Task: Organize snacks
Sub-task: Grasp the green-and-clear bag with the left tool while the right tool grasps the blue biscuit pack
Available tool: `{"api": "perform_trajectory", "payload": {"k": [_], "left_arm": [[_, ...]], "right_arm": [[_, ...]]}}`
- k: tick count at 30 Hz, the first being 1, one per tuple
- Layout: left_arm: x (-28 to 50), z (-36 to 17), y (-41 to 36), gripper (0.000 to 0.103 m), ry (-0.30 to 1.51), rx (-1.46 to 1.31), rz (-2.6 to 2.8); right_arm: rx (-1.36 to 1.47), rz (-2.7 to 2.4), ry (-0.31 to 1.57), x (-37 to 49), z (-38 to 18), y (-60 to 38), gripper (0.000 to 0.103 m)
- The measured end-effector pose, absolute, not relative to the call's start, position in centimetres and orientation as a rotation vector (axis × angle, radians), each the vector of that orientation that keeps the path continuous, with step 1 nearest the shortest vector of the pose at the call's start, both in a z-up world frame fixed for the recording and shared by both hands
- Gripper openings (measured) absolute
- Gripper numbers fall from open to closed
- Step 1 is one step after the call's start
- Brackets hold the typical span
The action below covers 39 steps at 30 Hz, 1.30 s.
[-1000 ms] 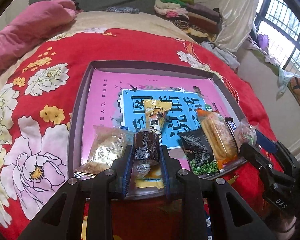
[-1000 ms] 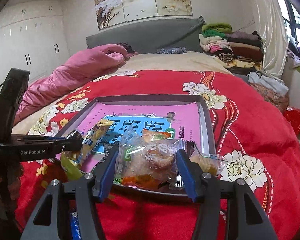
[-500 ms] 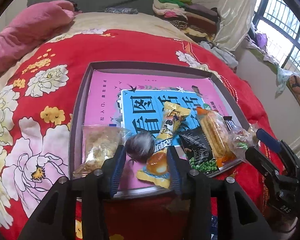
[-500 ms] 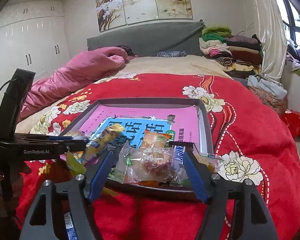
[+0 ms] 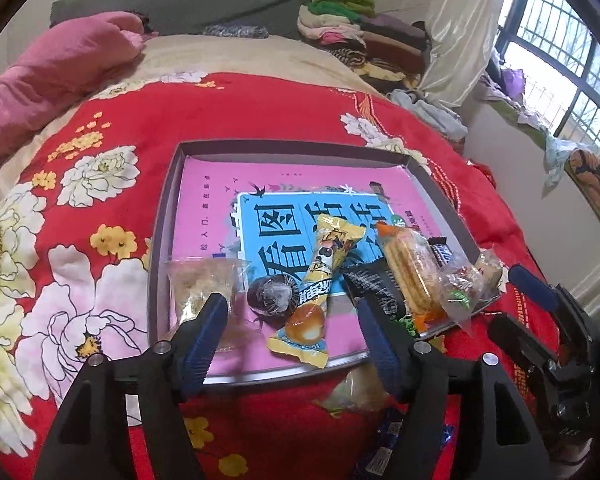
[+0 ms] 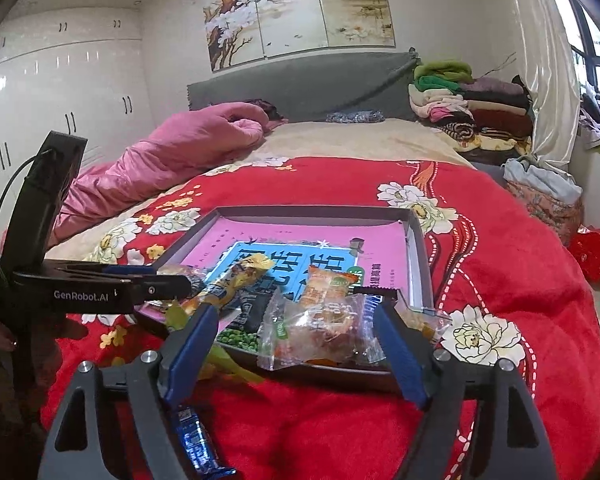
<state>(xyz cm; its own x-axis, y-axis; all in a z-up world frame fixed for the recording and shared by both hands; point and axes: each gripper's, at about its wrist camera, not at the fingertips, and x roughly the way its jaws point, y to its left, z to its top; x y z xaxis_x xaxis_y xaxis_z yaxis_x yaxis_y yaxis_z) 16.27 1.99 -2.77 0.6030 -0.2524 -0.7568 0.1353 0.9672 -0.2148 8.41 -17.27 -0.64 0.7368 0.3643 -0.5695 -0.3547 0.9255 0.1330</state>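
A grey-rimmed tray (image 5: 162, 240) with a pink and blue book in it lies on the red flowered blanket. Along its near edge lie a pale clear pack (image 5: 202, 288), a dark round snack (image 5: 270, 294), a long yellow pack (image 5: 320, 280), a black pea pack (image 5: 376, 292) and an orange cracker pack (image 5: 410, 272). My left gripper (image 5: 290, 308) hangs over the round snack with its jaws opening; the pads do not touch it. My right gripper (image 6: 296, 312) is also opening. A clear snack pack (image 6: 320, 328) rests on the tray's (image 6: 420, 248) near rim between its fingers, no longer pinched.
Loose snacks lie on the blanket in front of the tray: a blue wrapper (image 6: 196, 440) and a yellowish pack (image 5: 352, 392). A pink quilt (image 6: 172, 152) lies at the back left, folded clothes (image 6: 460, 100) at the back right. The bed's edge drops off to the right.
The left jaws spread and let go of the dark round snack, which now lies on the tray beside the yellow pack. The right jaws widened off the clear pack.
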Motion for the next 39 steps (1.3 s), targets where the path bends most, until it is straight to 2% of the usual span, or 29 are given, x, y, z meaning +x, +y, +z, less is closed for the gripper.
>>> {"api": "perform_trajectory", "payload": {"k": [4, 16, 30, 32, 34, 39], "left_arm": [[15.9, -2.2, 2.3, 0.075, 0.885, -0.143, -0.228], [12.3, -1.0, 3.0, 0.076, 0.884, -0.096, -0.280], [11.3, -3.3, 0.1, 0.076, 0.963, -0.022, -0.382], [11.4, -3.8, -0.3, 0.076, 0.974, -0.014, -0.387], [11.6, -4.4, -0.6, 0.076, 0.990, -0.009, -0.391], [12.3, -5.2, -1.1, 0.076, 1.008, -0.018, -0.400]], "right_arm": [[0.019, 0.423, 0.638, 7.9, -0.5, -17.0, 0.082], [-0.101, 0.614, 0.760, 4.2, -1.7, -13.4, 0.086], [-0.302, 0.705, 0.864, 3.0, -5.9, -9.5, 0.086], [-0.314, 0.718, 0.868, 2.9, -6.3, -9.2, 0.082], [-0.326, 0.719, 0.878, 2.9, -6.8, -9.0, 0.069], [-0.365, 0.704, 0.906, 3.0, -7.7, -8.7, 0.056]]}}
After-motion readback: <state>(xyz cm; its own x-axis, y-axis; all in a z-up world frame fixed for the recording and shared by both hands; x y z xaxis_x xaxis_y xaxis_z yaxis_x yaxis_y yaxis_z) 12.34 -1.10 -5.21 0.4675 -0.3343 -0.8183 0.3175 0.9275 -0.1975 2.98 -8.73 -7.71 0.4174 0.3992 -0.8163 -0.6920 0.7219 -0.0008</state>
